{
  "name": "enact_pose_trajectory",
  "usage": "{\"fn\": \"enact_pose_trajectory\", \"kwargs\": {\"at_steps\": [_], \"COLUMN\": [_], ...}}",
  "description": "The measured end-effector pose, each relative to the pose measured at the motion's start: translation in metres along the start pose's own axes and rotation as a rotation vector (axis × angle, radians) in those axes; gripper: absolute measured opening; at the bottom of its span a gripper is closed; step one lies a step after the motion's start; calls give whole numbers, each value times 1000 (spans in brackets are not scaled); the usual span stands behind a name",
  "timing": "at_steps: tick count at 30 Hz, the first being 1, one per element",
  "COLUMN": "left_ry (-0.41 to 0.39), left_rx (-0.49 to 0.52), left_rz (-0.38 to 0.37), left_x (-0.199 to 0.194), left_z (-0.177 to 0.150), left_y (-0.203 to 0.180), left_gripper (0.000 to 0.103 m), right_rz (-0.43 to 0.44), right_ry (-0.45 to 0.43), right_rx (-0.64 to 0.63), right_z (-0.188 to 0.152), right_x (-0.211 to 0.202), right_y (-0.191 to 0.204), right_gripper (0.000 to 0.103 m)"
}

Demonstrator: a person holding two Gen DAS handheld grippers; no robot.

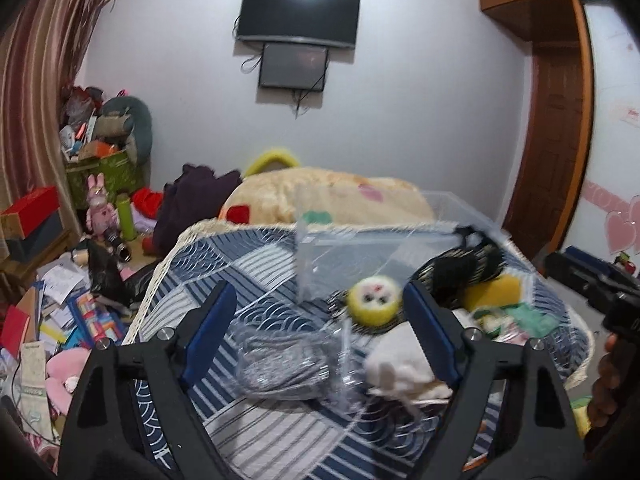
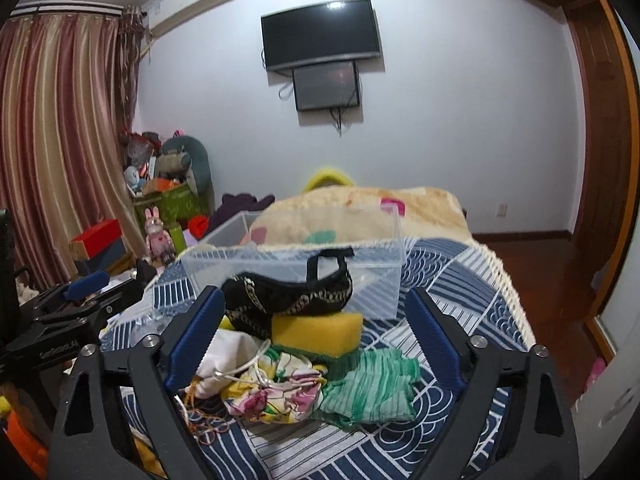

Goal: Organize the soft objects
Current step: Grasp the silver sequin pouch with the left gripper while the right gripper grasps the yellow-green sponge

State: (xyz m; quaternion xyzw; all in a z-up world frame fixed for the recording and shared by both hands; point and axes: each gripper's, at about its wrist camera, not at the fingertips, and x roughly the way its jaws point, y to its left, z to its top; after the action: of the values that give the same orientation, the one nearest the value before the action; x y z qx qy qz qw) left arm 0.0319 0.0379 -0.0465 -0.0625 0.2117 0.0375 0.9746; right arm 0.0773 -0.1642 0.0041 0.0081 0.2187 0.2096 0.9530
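Left wrist view: left hand-held gripper (image 1: 316, 332) spread wide, empty, over bed (image 1: 256, 264); grey bagged bundle (image 1: 280, 364) and white cloth (image 1: 400, 364) lie between its fingers. Right wrist view: right hand-held gripper (image 2: 316, 336) wide, empty; yellow sponge (image 2: 316, 330) under black pouch (image 2: 288, 300), green cloth (image 2: 368, 388) beside floral cloth (image 2: 280, 396), clear box (image 2: 292, 256) behind.

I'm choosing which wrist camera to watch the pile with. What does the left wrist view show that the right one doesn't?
Only the left wrist view shows the round yellow plush, a grey bundle in clear wrap and the paper-strewn floor. Only the right wrist view shows the green cloth, the floral cloth and the air conditioner. Both show the clear box, black pouch, yellow sponge, bed cover and TV.
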Motion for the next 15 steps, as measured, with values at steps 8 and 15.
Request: {"fn": "enact_pose_trajectory", "kwargs": {"at_steps": [8, 15], "left_ry": [152, 267], "left_rx": [-23, -82], "left_rz": [40, -17], "left_x": [38, 67], "left_z": [-29, -43], "left_y": [27, 42], "left_gripper": [86, 88], "right_rz": [-11, -23], "right_ry": [101, 178], "right_rx": [18, 44], "right_z": [-10, -16], "right_x": [25, 48], "right_y": [-4, -7], "right_gripper": [89, 88]}}
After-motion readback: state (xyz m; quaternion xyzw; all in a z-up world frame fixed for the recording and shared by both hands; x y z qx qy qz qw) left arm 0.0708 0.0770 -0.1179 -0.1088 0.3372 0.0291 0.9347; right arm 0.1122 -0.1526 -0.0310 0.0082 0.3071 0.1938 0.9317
